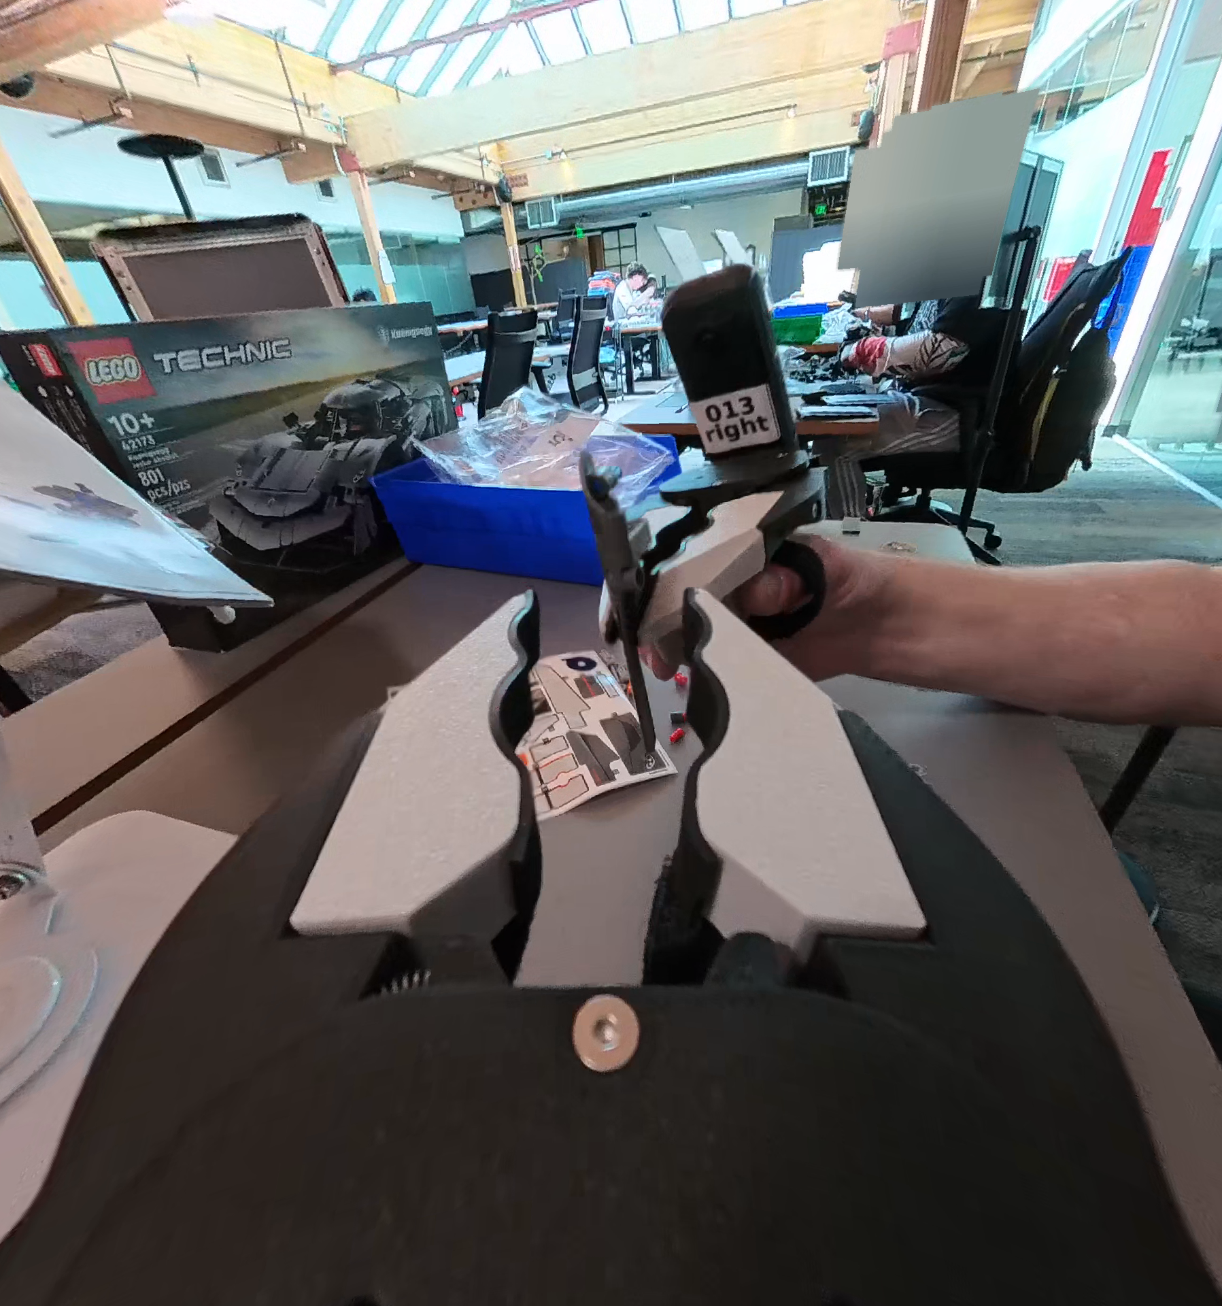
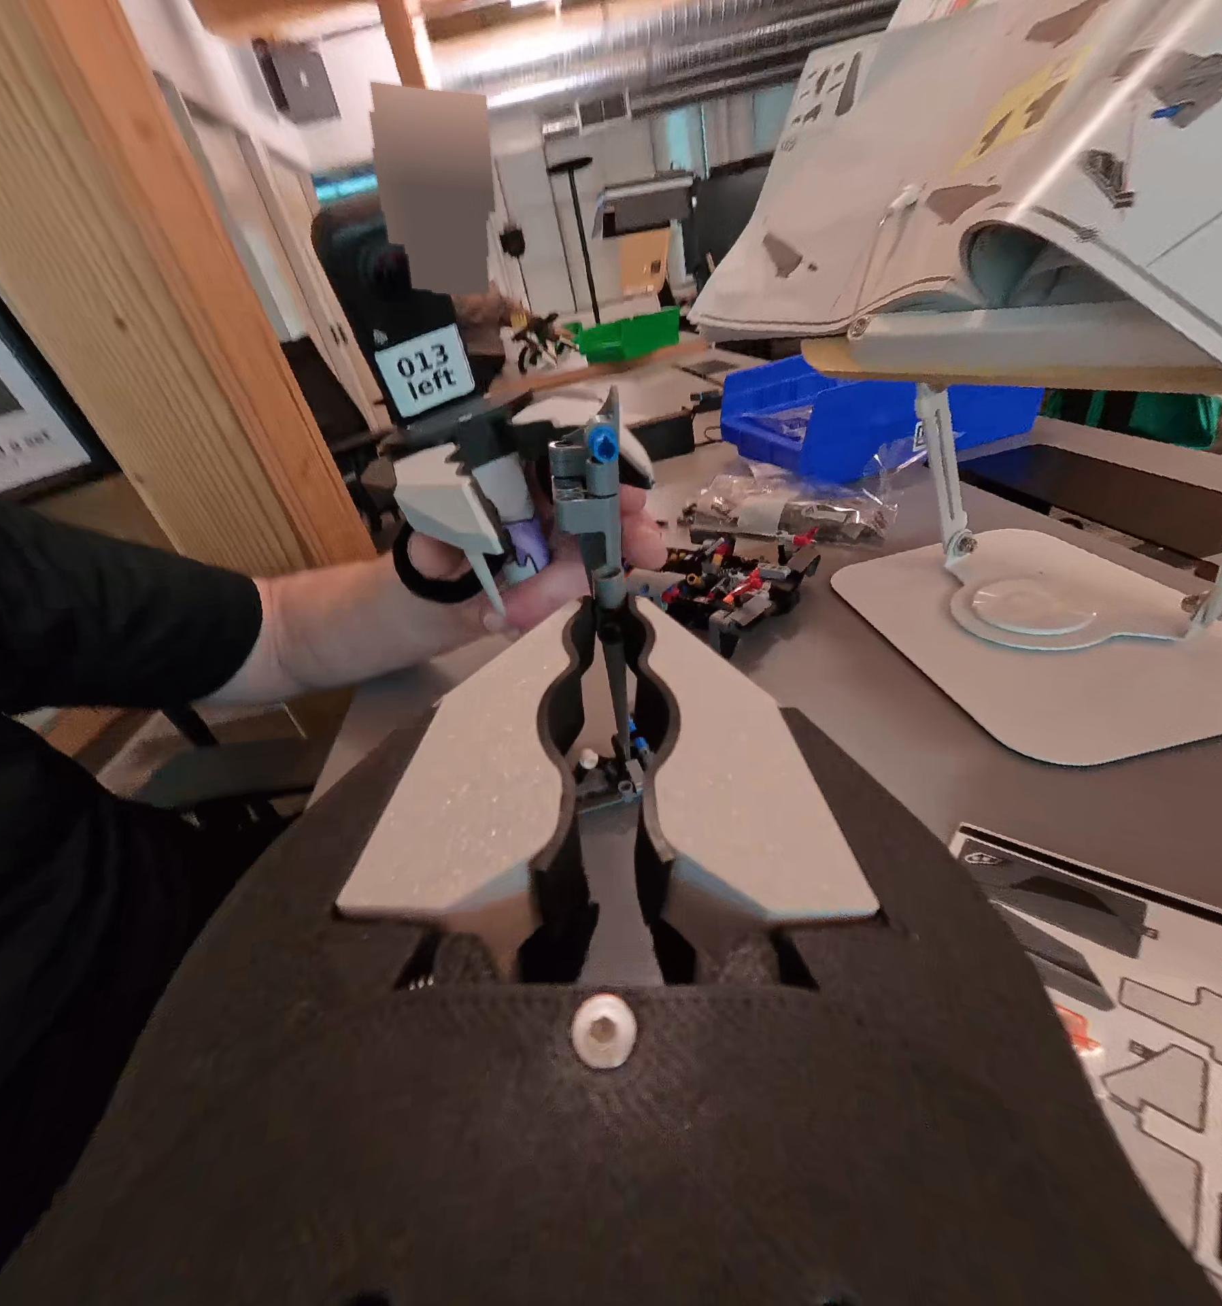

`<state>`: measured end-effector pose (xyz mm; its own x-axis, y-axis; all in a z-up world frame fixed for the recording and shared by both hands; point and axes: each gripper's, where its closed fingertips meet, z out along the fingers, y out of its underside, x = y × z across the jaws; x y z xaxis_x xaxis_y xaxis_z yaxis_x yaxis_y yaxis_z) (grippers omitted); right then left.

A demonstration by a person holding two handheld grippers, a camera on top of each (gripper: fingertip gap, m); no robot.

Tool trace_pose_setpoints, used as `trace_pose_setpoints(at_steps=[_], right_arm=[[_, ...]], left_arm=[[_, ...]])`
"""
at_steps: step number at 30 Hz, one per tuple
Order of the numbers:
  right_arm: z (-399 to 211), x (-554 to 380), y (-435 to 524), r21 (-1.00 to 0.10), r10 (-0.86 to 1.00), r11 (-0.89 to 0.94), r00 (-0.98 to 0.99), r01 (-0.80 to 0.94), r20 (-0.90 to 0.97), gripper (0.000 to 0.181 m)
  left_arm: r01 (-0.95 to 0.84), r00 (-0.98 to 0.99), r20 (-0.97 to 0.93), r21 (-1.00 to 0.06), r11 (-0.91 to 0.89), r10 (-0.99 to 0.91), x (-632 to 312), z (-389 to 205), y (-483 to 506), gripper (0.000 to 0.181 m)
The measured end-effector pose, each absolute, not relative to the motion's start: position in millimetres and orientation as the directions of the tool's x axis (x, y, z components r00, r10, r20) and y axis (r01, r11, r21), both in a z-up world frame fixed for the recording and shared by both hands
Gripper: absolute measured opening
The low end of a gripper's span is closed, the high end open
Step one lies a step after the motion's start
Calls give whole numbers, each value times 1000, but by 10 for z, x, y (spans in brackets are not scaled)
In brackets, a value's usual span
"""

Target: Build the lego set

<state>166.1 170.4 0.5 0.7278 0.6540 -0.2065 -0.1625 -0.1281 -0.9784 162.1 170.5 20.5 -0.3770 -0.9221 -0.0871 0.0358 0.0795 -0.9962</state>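
A grey lego assembly with a blue pin on top and a long black axle hangs upright over the table. My right gripper is shut on it near the top of the axle. The grey part rises beyond the fingertips. In the left wrist view the right gripper holds it just past my left gripper, which is open and empty. The axle's lower end sits at a sticker sheet. Whether it touches the sheet I cannot tell.
A lego box and a blue bin with plastic bags stand behind. An instruction booklet rests on a white stand. A partly built model, a bag of pieces and small red pieces lie on the table. Only a small space, under 4 cm, lies between the two pairs of fingers.
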Motion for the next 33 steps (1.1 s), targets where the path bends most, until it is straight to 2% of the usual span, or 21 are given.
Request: trace_pose_setpoints(at_steps=[5,10,15,18,23,26,28,29,33], right_arm=[[122,1677,1686,-955,682,-90,682,-282,-266,5],[123,1621,1683,-946,702,-99,652,-308,-286,5],[108,1616,1690,-963,688,-71,687,-259,-235,7],[149,1694,1663,-970,678,-53,705,-238,-210,30],[150,1765,1567,-983,685,-30,712,-178,-150,39],[88,1704,1572,-987,698,-54,701,-151,-145,38],[46,1632,1583,-992,703,-57,702,-111,-118,27],[17,1602,1586,-993,708,-67,697,-95,-115,15],[13,1612,1579,-989,716,-87,683,-118,-145,11]], left_arm=[[-16,-388,-73,-996,86,-919,1687,77,1638,26],[-40,-390,-84,-993,108,-917,1729,-29,1575,0],[-80,-406,-60,-992,101,-912,1707,-53,1621,0],[-125,-423,-44,-987,106,-905,1671,-71,1646,0],[-274,-449,-26,-948,165,-893,1630,-289,1668,0],[-352,-468,-32,-910,219,-883,1601,-438,1641,0],[-395,-477,-48,-881,263,-878,1585,-549,1625,0],[-401,-490,-50,-873,276,-870,1570,-577,1600,0],[-385,-490,-48,-883,266,-870,1582,-556,1605,0]])
